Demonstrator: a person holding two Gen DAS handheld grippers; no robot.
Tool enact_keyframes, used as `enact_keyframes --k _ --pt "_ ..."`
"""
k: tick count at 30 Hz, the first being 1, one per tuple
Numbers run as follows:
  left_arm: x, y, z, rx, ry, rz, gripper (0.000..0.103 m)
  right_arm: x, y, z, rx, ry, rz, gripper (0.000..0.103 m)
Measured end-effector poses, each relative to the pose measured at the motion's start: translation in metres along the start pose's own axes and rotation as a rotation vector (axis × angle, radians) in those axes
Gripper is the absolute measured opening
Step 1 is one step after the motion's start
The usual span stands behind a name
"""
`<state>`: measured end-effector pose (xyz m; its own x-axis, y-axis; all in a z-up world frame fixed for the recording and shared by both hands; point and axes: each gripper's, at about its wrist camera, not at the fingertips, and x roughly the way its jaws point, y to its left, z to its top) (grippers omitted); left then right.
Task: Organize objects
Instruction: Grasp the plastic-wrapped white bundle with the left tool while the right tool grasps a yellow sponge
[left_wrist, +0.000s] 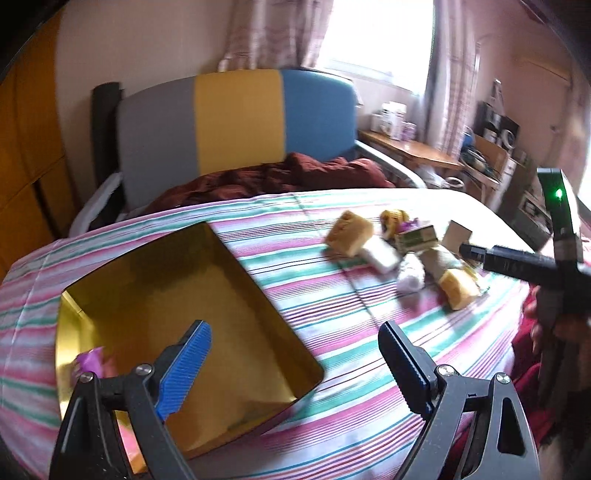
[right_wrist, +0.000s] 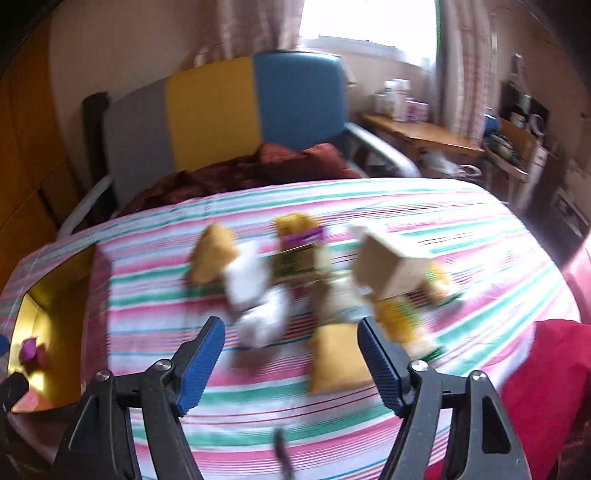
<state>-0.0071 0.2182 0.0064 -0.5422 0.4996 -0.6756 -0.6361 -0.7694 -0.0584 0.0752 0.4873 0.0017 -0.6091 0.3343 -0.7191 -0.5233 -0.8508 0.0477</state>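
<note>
A gold box (left_wrist: 207, 295) lies open on the striped bedspread (left_wrist: 332, 332); a purple wrapped item (left_wrist: 88, 360) lies in its near left corner. My left gripper (left_wrist: 295, 354) is open and empty above the box's right edge. A pile of small items sits to the right: a yellow sponge (left_wrist: 349, 230), a white block (left_wrist: 380, 254), a green carton (left_wrist: 417, 238), a cardboard box (left_wrist: 458, 234). My right gripper (right_wrist: 291, 350) is open and empty just short of the blurred pile, near a yellow sponge (right_wrist: 336, 362) and the cardboard box (right_wrist: 391, 266). The gold box (right_wrist: 55, 332) shows at far left.
A grey, yellow and blue headboard (left_wrist: 236, 122) and a maroon blanket (left_wrist: 280, 177) lie at the far end of the bed. A red cloth (right_wrist: 546, 376) lies at the near right edge. A wooden desk (left_wrist: 410, 147) with clutter stands beyond the bed on the right.
</note>
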Motion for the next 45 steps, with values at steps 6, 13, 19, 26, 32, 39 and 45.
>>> enact_keyframes --k 6,13,19,26,32,39,45 --pt "0.024 -0.032 0.015 0.055 0.038 -0.079 0.091 -0.006 -0.057 0.018 0.114 -0.043 -0.071 0.080" --pt "0.062 -0.066 0.024 0.100 0.104 -0.157 0.078 0.009 -0.104 0.013 0.249 -0.026 -0.034 0.081" --pt "0.099 -0.099 0.030 0.156 0.162 -0.239 0.076 0.015 -0.111 0.006 0.302 0.011 0.046 0.081" --pt "0.159 -0.120 0.043 0.124 0.260 -0.291 0.059 0.022 -0.117 0.004 0.352 0.038 0.114 0.081" --pt "0.199 -0.140 0.053 0.144 0.301 -0.283 0.058 0.030 -0.114 0.004 0.359 0.066 0.155 0.081" --pt "0.231 -0.160 0.049 0.188 0.328 -0.254 0.035 0.036 -0.111 0.004 0.352 0.097 0.193 0.081" --pt "0.204 -0.141 0.023 0.171 0.283 -0.252 0.035 0.051 -0.099 0.002 0.316 0.183 0.238 0.081"
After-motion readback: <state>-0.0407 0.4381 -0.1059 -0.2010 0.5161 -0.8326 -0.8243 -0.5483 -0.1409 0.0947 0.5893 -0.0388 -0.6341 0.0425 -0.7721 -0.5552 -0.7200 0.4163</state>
